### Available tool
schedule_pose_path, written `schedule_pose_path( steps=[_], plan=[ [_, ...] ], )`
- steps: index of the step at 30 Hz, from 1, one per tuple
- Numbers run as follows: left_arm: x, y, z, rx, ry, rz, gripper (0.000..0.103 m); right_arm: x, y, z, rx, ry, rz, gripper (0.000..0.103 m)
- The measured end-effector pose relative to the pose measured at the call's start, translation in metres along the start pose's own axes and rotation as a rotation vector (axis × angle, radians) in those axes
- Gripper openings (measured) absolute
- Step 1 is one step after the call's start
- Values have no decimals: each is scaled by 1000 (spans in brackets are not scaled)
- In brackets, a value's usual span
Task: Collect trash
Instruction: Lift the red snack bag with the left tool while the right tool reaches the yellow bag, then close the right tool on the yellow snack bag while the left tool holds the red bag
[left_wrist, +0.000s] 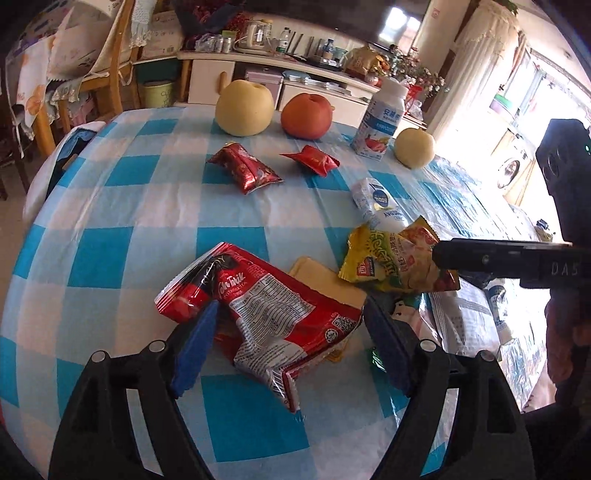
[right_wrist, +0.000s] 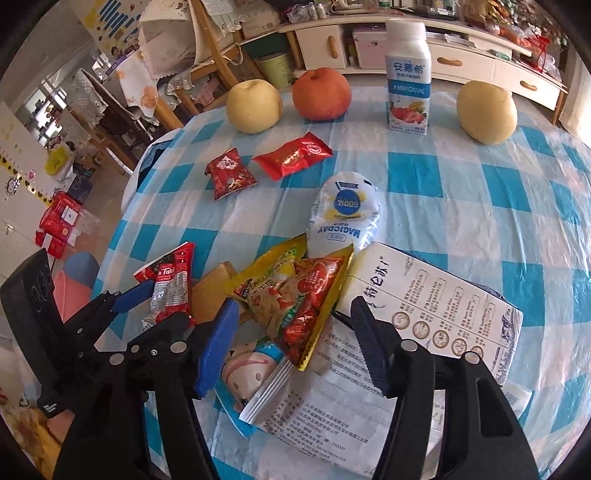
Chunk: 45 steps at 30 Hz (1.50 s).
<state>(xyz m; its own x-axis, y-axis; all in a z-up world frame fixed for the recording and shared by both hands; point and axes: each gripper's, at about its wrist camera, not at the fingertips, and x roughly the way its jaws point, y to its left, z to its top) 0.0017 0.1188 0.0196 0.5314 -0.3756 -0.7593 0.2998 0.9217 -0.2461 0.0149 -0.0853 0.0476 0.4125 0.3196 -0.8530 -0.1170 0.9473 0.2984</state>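
The left gripper (left_wrist: 288, 343) stands wide, its blue pads astride a crumpled red wrapper (left_wrist: 266, 325) lying near-right to far-left on the checked table (left_wrist: 122, 206). The right gripper (right_wrist: 295, 347) gapes over a yellow packet (right_wrist: 295, 299), unpinched.

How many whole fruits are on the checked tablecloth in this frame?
3, all along the far edge: a pale pear at far left, a red apple beside it, and a second pear right of the upright yogurt bottle. None looks hidden.

Both handheld grippers, left gripper (left_wrist: 288, 347) and right gripper (right_wrist: 295, 345), are black plastic frames with silver rivets and ridged blue finger pads (left_wrist: 194, 352).
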Motion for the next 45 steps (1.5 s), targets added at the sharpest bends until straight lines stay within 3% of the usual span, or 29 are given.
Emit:
schedule_pose_path(
  steps=[2,10,15,22,29,33,36,42,45],
  plan=[
    [0,2,1,-39,3,17,81,6,8,0,-19,16,2,59],
    [-6,8,-3,-159,10,276,81,24,33,5,-86,16,-24,58],
    [-21,25,-11,-312,-34,303,82,33,31,14,-27,14,-2,59],
    [-24,31,-16,-310,-42,424,82,52,31,19,-3,32,-13,61],
    [-59,57,-25,-472,-104,339,82,66,42,22,-76,56,-57,79],
    [-80,74,-40,-560,-136,339,82,62,58,21,-225,10,-156,89],
    [-71,80,-49,-629,-92,296,82,61,70,17,-353,-30,-225,91],
    [-47,67,-38,-559,-63,314,82,71,90,10,-530,-32,-242,93],
    [-31,66,-31,-526,-34,360,82,81,86,16,-504,-7,-227,93]
  ],
)
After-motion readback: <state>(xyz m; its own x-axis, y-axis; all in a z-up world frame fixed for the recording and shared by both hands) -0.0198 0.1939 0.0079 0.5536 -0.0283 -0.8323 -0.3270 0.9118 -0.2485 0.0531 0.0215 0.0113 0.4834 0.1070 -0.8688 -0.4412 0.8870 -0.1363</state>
